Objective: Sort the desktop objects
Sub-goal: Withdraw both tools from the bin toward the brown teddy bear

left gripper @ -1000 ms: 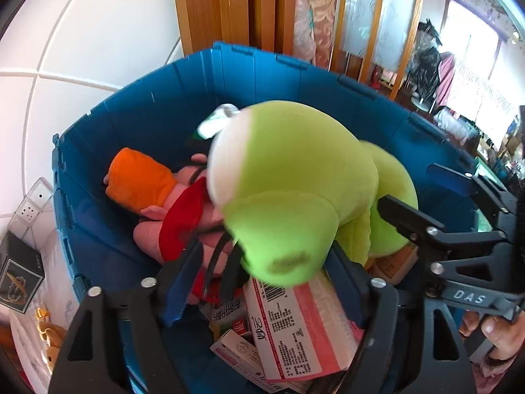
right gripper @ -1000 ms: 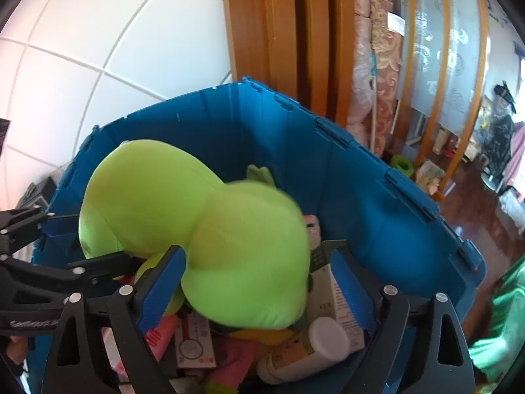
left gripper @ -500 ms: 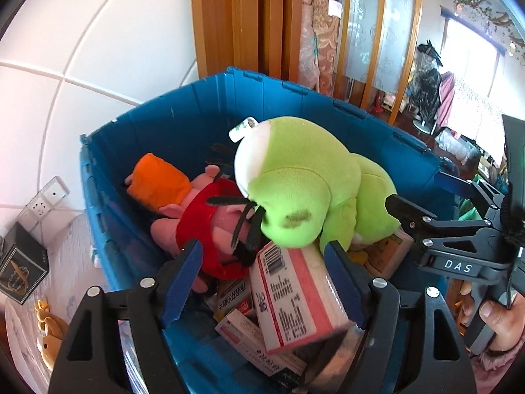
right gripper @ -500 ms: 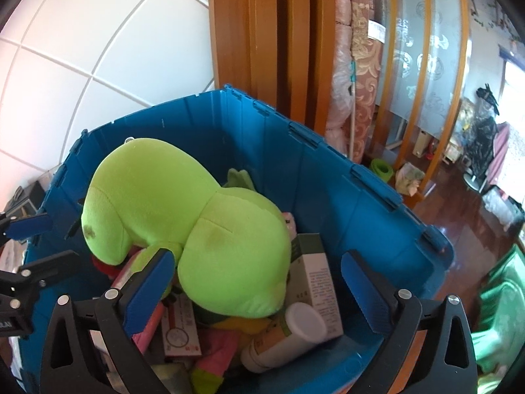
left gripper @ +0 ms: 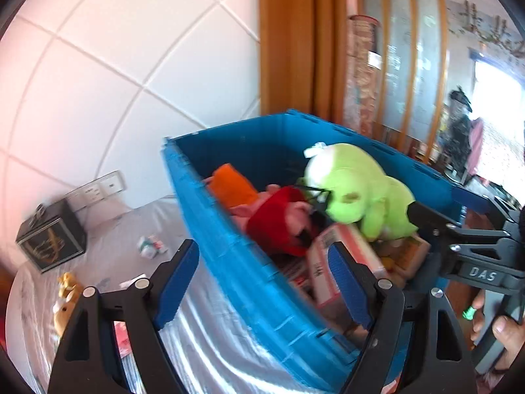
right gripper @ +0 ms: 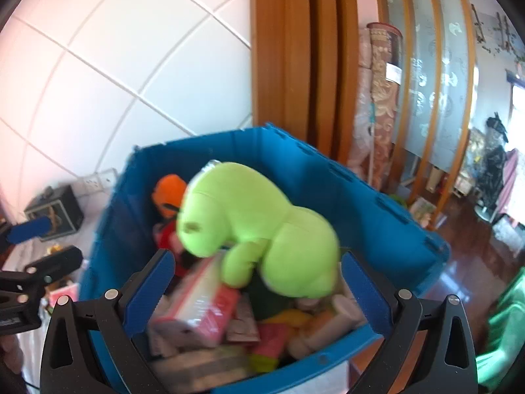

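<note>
While the frog (right gripper: 259,226) lies released atop the bin (right gripper: 377,203), both grippers, left (left gripper: 262,279) opening and right (right gripper: 256,282) spread wide, grasp nothing: next target, clutter at nine o'clock.

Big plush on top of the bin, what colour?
Lime green plush; clearest in the right wrist view.

The surface (left gripper: 210,338) wears a shiny pale cloth. On it stand a blue crate (left gripper: 249,282), a black box (left gripper: 49,239) near the wall, a small golden figure (left gripper: 65,292) and a crumpled white-and-green packet (left gripper: 149,246).
</note>
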{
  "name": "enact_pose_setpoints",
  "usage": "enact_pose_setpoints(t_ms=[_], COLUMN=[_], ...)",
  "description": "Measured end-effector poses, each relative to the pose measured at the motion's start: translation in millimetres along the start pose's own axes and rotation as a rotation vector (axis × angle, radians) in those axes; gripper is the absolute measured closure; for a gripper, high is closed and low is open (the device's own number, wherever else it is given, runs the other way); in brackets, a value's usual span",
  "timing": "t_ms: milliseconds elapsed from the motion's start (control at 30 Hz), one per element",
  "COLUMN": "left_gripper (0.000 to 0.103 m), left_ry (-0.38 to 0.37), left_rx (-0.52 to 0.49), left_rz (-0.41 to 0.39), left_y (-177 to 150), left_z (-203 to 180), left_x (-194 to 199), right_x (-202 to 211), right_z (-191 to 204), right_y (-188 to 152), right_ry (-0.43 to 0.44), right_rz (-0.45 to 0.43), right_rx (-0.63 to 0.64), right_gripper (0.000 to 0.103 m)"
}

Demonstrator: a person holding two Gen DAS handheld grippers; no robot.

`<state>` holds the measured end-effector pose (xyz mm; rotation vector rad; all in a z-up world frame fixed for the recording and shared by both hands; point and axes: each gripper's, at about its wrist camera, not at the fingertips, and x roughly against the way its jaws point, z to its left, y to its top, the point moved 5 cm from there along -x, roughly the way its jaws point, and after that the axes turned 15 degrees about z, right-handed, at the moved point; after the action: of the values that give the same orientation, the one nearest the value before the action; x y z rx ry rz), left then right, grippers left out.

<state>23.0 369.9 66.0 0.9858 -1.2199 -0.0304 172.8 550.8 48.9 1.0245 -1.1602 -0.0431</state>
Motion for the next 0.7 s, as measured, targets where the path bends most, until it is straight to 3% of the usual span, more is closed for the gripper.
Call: enact_pose_setpoints(t_ms=[367, 567, 700], left_gripper=[0.022, 0.022, 0.022], left_ry=[0.186, 0.261, 0.307], left_rx=[0.163, 0.262, 0.338], left_rz=[-0.056, -0.046, -0.006], left_y=[-44, -69, -96], left_z=[98, 161, 211], left_x=[27, 36, 33], right_x=[17, 21, 7], right_z=[112, 182, 234], right_y=[0, 2, -1], right_ry=[0.169, 0.247, 0.3], right_rz=[-0.077, -0.115, -0.092], right_rx=[0.114, 0.207, 0.283], right_gripper=[0.0, 0.0, 0.0])
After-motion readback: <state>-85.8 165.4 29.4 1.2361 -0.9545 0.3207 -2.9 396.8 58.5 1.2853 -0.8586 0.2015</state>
